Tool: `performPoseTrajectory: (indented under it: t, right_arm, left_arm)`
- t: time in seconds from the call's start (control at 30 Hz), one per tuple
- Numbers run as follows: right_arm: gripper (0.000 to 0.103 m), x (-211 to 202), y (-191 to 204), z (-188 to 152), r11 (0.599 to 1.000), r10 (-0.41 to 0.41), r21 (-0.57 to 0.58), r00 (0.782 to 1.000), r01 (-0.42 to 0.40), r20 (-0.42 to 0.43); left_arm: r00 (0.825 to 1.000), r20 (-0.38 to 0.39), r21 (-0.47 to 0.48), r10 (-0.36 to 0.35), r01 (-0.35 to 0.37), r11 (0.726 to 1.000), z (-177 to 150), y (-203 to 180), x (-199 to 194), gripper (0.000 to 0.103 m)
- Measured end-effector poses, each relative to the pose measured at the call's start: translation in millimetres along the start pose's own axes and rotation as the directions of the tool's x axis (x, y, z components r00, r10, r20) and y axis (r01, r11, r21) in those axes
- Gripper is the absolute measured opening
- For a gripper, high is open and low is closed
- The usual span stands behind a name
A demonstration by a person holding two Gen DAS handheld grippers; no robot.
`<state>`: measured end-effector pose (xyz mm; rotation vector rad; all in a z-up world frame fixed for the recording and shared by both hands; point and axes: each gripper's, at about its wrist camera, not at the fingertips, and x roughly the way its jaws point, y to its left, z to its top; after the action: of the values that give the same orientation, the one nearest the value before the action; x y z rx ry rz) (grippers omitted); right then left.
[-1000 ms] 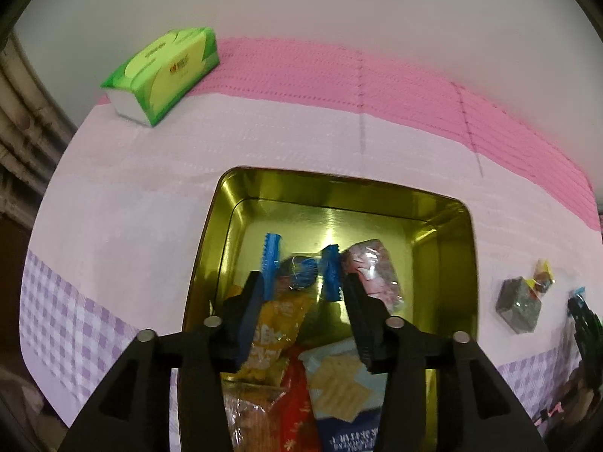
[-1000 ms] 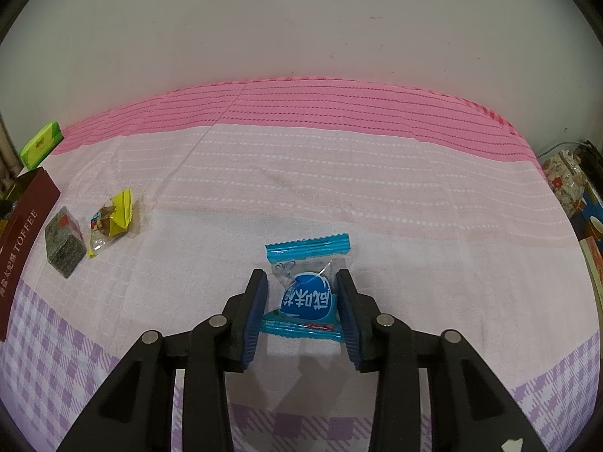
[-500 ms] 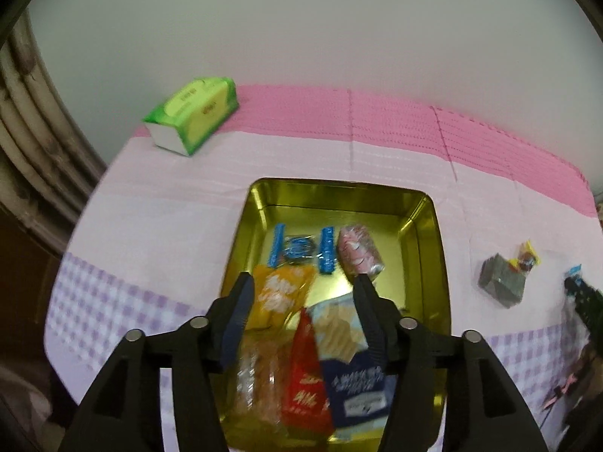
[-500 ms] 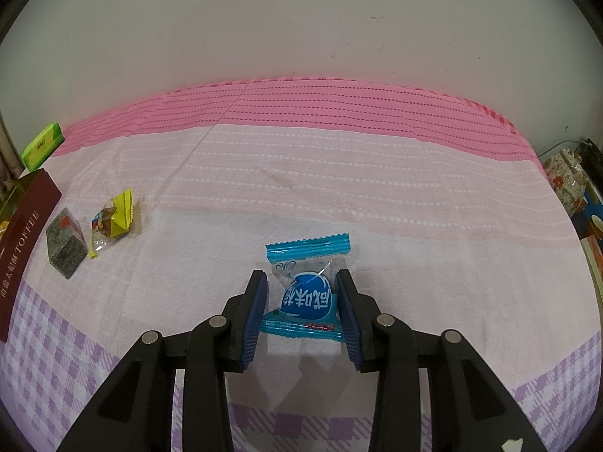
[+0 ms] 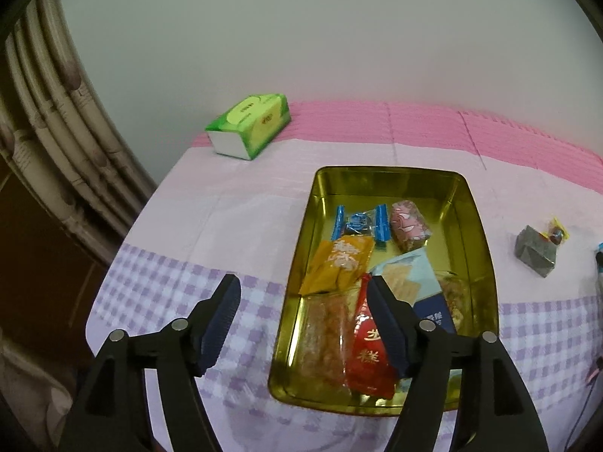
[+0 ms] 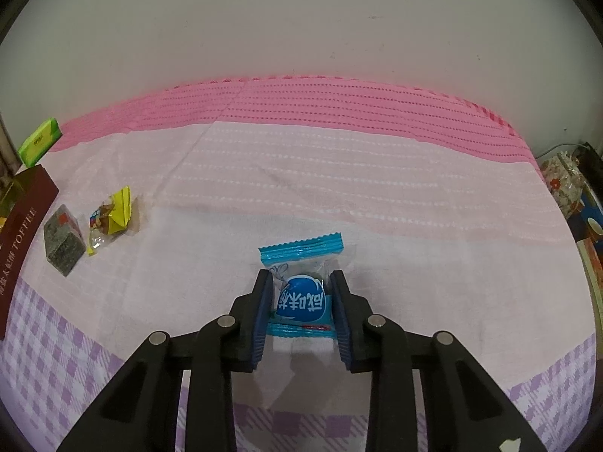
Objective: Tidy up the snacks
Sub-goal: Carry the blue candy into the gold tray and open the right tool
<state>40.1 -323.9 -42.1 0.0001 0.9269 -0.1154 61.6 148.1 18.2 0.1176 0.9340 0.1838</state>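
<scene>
A gold tin (image 5: 475,203) on the cloth holds several snacks: a blue candy (image 5: 360,222), a pink pack (image 5: 409,222), an orange pack (image 5: 339,263), a red pack (image 5: 367,354) and a cracker pack (image 5: 410,278). My left gripper (image 5: 303,293) is open and empty, raised above the tin's near left edge. My right gripper (image 6: 301,293) is shut on a blue candy packet (image 6: 301,293) that lies on the cloth. A grey foil cube (image 6: 62,241) and a yellow candy (image 6: 111,218) lie at the left; both also show in the left wrist view, the cube (image 5: 535,252) and the candy (image 5: 556,231).
A green tissue box (image 5: 250,128) stands at the back left by the wall. The tin's brown lid (image 6: 19,233) leans at the right wrist view's left edge. The table edge runs close to the left of the tin. Clutter (image 6: 565,184) sits off the table's right end.
My left gripper let go of the blue candy in the tin, opened wide, and drew back, up and left. My right gripper stayed shut on the blue packet.
</scene>
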Motion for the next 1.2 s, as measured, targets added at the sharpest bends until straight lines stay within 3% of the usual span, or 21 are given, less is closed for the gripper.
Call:
performPoseTrajectory:
  t: [0.17, 0.37, 0.63, 0.97, 1.2]
  right_arm:
    - [0.024, -3.5, 4.6, 2.6, 1.0, -0.025, -0.009, 1.0, 0.025, -0.012]
    - [0.024, -25.1, 19.0, 12.4, 1.0, -0.024, -0.016, 0.999, 0.024, 0.023]
    - [0.024, -54.4, 78.5, 28.3, 0.99, 0.134, -0.036, 0.99, -0.133, 0.046]
    - [0.024, -78.0, 214.4, 50.0, 0.911, 0.387, -0.162, 0.922, -0.379, 0.017]
    - [0.025, -75.3, 292.6, 48.4, 0.857, 0.457, -0.247, 0.888, -0.453, -0.045]
  left_arm:
    - [1.0, 0.021, -0.002, 0.018, -0.018, 1.0, -7.5, 4.1, -4.0, 0.072]
    - [1.0, 0.0, -0.031, -0.016, 0.016, 0.999, -14.7, 12.0, -2.9, 0.073]
    - [0.999, -0.027, -0.118, -0.035, 0.032, 0.993, -18.3, 34.2, -0.4, 0.073]
    - [0.999, -0.049, -0.205, 0.019, -0.029, 0.978, -28.2, 64.7, 0.4, 0.078]
    - [0.996, -0.089, -0.255, 0.025, -0.047, 0.966, -31.0, 77.3, 8.5, 0.078]
